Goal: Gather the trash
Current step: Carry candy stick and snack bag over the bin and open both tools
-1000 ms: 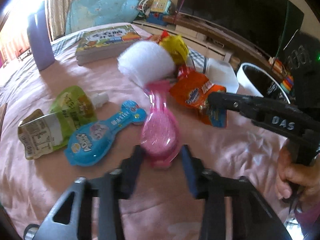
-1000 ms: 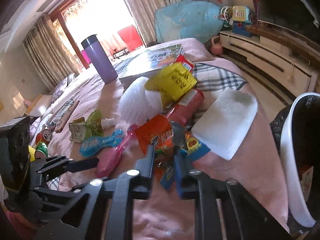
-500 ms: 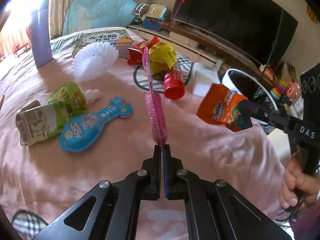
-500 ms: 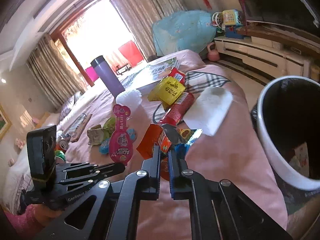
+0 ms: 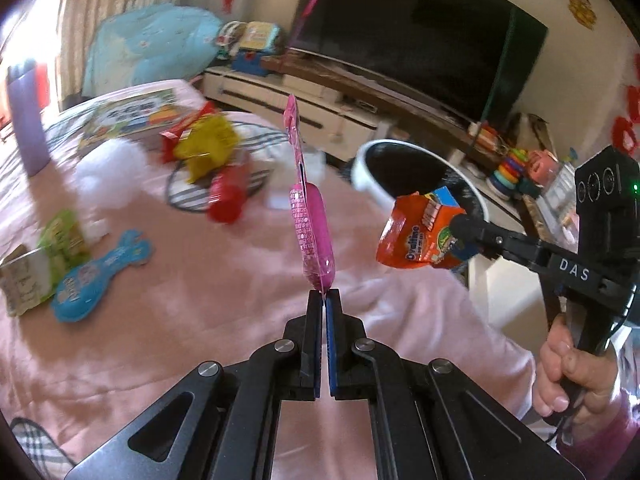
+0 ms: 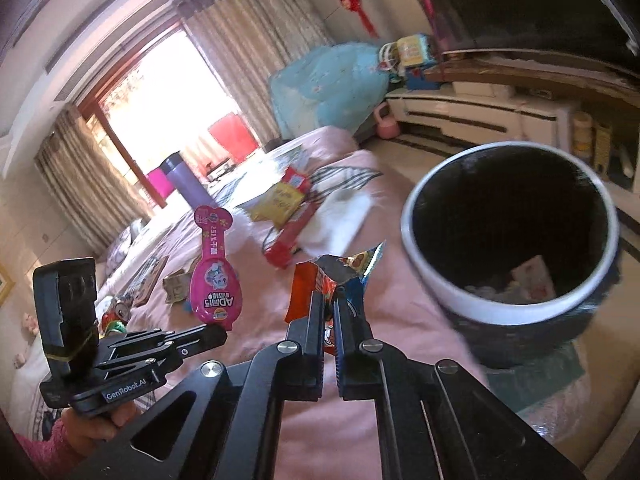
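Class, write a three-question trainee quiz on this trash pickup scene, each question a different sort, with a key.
1. True or false: the left claw is shut on the pink packet.
2. What does the right claw hold? A) orange wrapper B) purple cup C) white tissue
3. Fill in: the bin stands beside the ___.

Key: 1 true. 2 A, the orange wrapper. 3 bed.

My left gripper points downward, its jaws pressed flat together on a thin edge; my left hand grips its handle. My right gripper is clamped too, tilted down, held by my right hand
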A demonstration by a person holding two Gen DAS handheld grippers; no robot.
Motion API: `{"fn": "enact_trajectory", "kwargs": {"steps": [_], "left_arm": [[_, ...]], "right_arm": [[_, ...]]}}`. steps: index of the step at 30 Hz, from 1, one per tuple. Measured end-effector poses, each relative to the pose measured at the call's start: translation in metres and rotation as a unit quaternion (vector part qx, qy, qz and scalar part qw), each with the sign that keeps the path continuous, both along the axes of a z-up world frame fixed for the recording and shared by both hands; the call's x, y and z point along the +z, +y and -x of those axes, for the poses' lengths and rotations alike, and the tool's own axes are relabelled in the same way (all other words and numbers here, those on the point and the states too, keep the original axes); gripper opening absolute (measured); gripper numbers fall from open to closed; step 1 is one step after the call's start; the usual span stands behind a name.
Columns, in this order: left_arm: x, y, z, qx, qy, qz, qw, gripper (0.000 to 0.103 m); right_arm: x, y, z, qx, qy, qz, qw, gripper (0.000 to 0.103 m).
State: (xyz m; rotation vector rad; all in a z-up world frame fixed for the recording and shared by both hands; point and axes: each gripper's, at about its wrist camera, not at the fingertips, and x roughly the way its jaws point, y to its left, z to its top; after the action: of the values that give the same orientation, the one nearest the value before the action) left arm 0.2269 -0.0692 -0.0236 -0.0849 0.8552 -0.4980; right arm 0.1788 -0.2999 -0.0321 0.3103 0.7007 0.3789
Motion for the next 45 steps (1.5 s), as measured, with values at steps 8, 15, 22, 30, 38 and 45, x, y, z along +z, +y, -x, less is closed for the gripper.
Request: {"fn": "enact_trajectory", "kwargs": {"steps": [8,15,22,30,38,45], "left_arm": [[0.007,-0.042,-0.014,-0.038,-0.003,-0.003,0.9993,0.000],[0.008,-0.067,-0.035,-0.058,-0.001,-0.004,0.9983,0.000],[0.006,-0.096,-0.060,-0.076,0.008,-0.009,0.9970,0.000],[0.000,-0.127,-0.090,-0.089,0.025,-0.011,0.9957,0.000],[-0.007,-0.145,-0.124,-0.087,0.042,-0.005,0.9953,0.000],[-0.016,-0.155,-0.138,-0.079,0.053,-0.007,0.9955,0.002]], "right_arm": [[0.011,-0.047,0.010,-0.049,-0.012,-0.004,0.999,0.004],[0.016,-0.074,0.007,-0.076,-0.019,-0.003,0.997,0.004],[0.018,-0.097,-0.007,-0.097,-0.016,-0.002,0.995,0.004],[0.018,-0.109,-0.023,-0.109,-0.011,0.008,0.994,0.004],[0.014,-0.119,-0.038,-0.116,0.000,0.014,0.993,0.004],[0.009,-0.124,-0.047,-0.117,0.009,0.018,0.993,0.005]]}}
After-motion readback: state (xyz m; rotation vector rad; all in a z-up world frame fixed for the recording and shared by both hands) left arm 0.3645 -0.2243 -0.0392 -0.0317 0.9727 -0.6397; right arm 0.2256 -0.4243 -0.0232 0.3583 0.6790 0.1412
